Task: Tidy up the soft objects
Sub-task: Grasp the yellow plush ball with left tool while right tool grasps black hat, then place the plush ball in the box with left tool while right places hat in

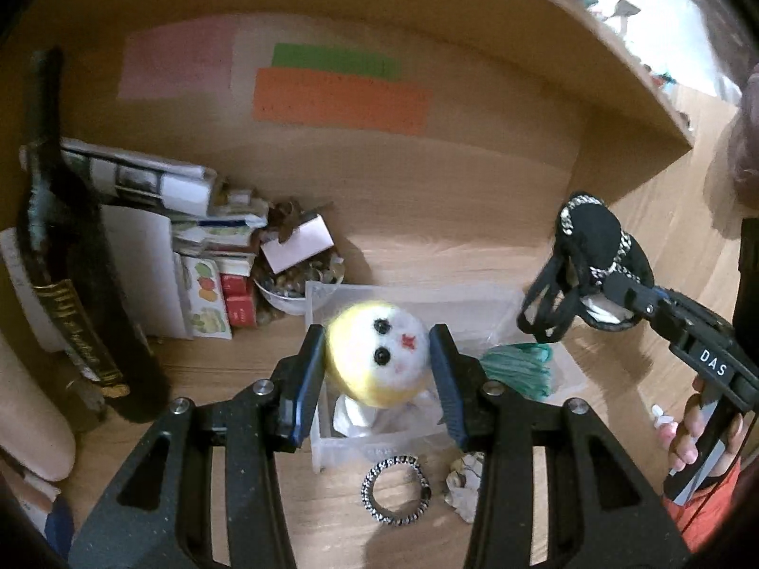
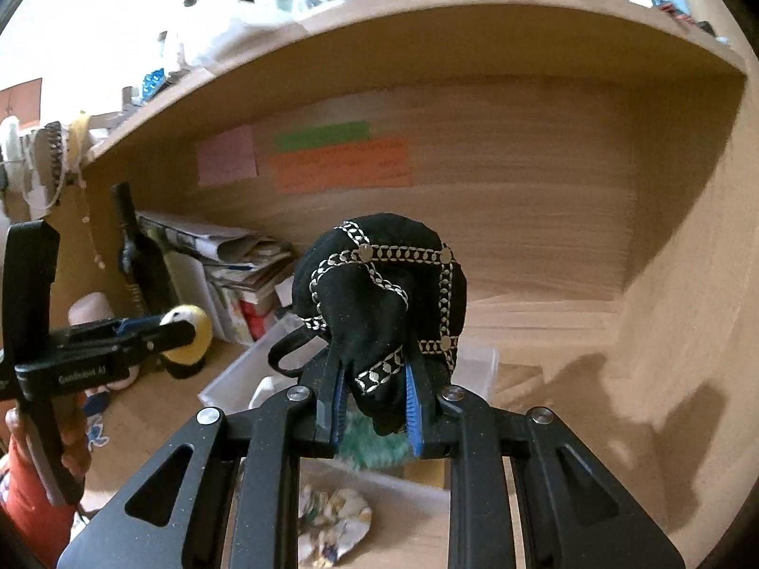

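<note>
On the wooden desk (image 1: 474, 246), nearest the left wrist camera, lay a beaded ring (image 1: 395, 484) and a crumpled scrunchie (image 1: 465, 479). Just beyond them, the left gripper (image 1: 378, 358) pinched a yellow-and-white plush ball (image 1: 377, 353) between its blue pads, holding it above the clear plastic bin (image 1: 408, 294), where a teal fringed item (image 1: 519, 365) lay. To the right, the right gripper (image 2: 374, 396) clamped a black chain-trimmed pouch (image 2: 384, 284), raised over the bin's far corner. Farther back stood a dark bottle (image 1: 71, 284), stacked papers (image 1: 156, 180) and coloured sticky notes (image 1: 339, 99) on the back panel.
</note>
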A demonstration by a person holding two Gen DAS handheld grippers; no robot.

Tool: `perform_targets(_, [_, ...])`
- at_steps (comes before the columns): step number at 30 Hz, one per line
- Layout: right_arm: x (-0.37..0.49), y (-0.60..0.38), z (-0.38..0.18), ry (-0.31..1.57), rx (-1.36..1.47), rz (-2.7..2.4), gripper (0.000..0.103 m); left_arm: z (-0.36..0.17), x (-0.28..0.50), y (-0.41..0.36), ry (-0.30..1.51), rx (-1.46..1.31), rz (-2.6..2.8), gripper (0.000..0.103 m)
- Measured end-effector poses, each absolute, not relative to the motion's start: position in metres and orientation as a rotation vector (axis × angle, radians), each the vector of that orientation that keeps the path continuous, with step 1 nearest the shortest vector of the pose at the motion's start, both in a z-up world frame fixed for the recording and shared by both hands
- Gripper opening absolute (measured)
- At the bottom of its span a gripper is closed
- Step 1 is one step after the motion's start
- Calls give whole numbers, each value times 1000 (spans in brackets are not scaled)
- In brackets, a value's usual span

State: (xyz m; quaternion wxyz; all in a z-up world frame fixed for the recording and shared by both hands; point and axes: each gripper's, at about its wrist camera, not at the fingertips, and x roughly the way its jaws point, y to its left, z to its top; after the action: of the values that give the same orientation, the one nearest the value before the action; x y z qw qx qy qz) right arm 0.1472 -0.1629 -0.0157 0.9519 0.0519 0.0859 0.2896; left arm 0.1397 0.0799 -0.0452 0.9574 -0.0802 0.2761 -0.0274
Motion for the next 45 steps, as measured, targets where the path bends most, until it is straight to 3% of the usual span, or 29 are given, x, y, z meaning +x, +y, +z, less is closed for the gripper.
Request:
perform_targets(17, [222, -109, -64, 443, -12, 604, 22, -106, 200, 64, 755, -103, -66, 44])
perform_targets(22, [218, -106, -68, 451, -41, 597, 39, -107, 199, 61, 773, -108, -87, 53])
perform_targets(24, [214, -108, -67, 439, -50, 583, 50, -104, 195, 59, 763, -97, -88, 62])
perform_targets(27, [204, -115, -63, 404, -57, 564, 55, -97, 188, 54, 737, -76, -79, 75])
perform_targets(30, [192, -127, -58, 373, -42, 565, 63, -89, 178, 53, 720, -75, -81, 77])
perform_targets(37, [158, -146, -58, 319, -38, 587, 67, -77, 149, 51, 686, -65, -77, 79])
perform_targets(45, [143, -143, -97, 392, -27, 628, 68, -98, 131, 53, 718, -101, -70, 79])
